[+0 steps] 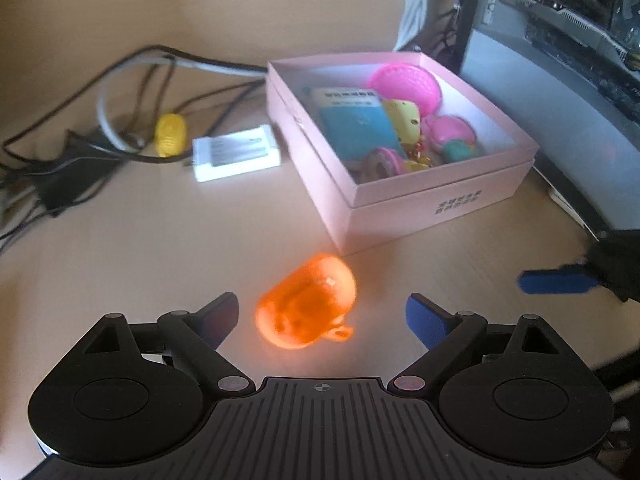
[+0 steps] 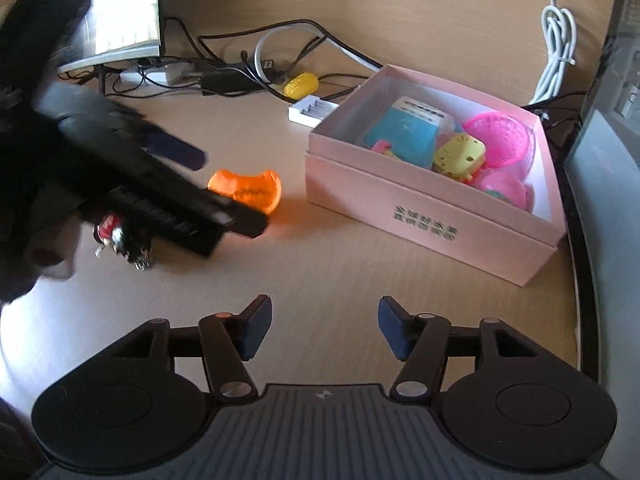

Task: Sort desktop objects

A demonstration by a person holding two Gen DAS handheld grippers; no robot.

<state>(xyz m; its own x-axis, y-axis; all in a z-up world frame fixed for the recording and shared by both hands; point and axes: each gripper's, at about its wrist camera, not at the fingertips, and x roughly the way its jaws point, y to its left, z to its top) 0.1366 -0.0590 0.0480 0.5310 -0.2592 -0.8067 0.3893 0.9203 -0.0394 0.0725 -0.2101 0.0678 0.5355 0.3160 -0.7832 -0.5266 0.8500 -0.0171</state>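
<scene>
On the wooden desk (image 1: pixel 140 240), short of the pink cardboard box's (image 1: pixel 400 208) near corner: translucent orange plastic cup (image 1: pixel 306 306), tipped on its side, long axis slanting box-ward, bare desk around. Left gripper (image 1: pixel 322 316) spread wide astride it, not touching; right gripper (image 2: pixel 324 328) parted, empty.

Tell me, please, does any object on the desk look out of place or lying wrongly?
Yes. The orange toy cup lies tipped on its side on the desk, outside the pink box that holds the other toys. A yellow corn toy also sits apart, among the cables.
</scene>
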